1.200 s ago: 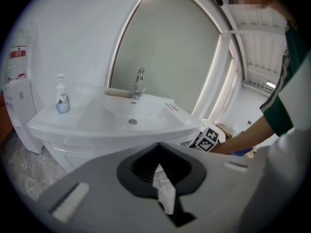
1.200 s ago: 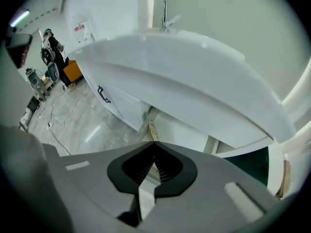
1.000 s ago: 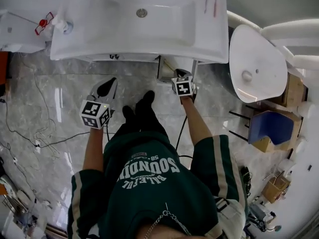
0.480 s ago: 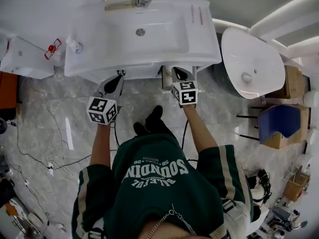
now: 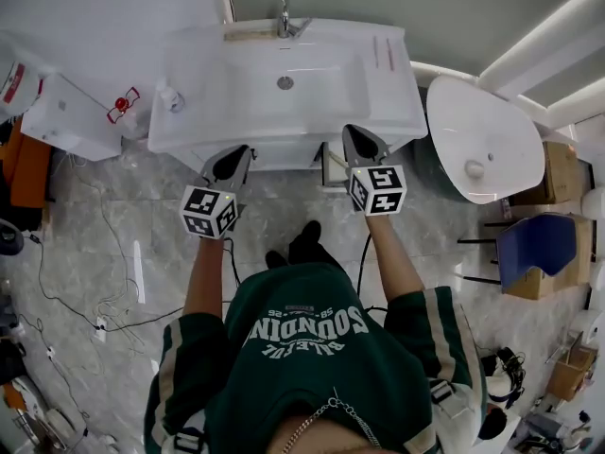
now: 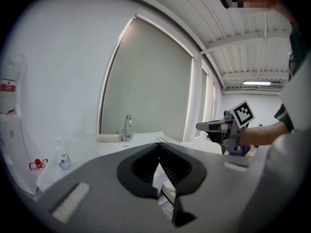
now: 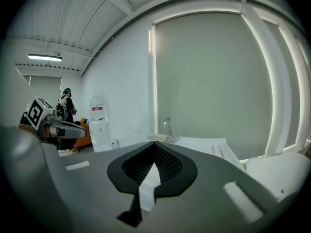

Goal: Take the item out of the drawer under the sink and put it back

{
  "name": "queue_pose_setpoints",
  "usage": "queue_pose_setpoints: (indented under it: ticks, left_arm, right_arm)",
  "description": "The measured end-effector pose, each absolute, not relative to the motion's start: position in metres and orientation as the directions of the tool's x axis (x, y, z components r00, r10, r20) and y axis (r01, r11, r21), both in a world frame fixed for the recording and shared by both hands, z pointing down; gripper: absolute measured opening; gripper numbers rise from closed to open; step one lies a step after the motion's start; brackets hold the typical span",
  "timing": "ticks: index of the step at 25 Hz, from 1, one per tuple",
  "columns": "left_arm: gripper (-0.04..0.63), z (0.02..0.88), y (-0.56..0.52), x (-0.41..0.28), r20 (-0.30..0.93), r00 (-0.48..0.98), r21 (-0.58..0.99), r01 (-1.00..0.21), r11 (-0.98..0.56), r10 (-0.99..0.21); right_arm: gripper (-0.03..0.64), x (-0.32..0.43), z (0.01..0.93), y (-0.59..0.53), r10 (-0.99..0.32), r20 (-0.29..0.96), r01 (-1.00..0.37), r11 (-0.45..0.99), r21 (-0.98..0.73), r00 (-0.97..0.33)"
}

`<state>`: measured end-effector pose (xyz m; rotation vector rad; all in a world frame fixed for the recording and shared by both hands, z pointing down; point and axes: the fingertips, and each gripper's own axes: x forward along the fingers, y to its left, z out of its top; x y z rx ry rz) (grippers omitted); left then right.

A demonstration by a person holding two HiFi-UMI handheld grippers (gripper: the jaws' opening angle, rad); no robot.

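Head view hides the item: only the front edge of the cabinet (image 5: 284, 159) under the white sink (image 5: 189, 126) shows, so its place cannot be told. The left hand-held gripper (image 5: 243, 150) and right hand-held gripper (image 5: 348, 131) point toward that front, jaws pressed together, holding nothing. A faucet (image 5: 285, 22) stands behind the basin.
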<state>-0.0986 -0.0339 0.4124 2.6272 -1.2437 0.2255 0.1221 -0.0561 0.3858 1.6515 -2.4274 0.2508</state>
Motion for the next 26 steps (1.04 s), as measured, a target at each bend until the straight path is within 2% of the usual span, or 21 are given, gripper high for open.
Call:
queue_pose_setpoints:
  ticks: [11, 26]
  left_arm:
    - [0.049, 0.412, -0.023, -0.111, 0.228, 0.632, 0.132, -0.774, -0.619, -0.741]
    - [0.049, 0.413, -0.023, -0.112, 0.220, 0.642, 0.133, -0.766, -0.629, -0.735]
  right_arm:
    - [0.002, 0.101, 0.372, -0.033, -0.902, 0.176, -0.918, 0.394, -0.045, -0.395]
    - [0.002, 0.096, 0.376, -0.028, -0.898, 0.178, -0.915, 0.401, -0.041, -0.401]
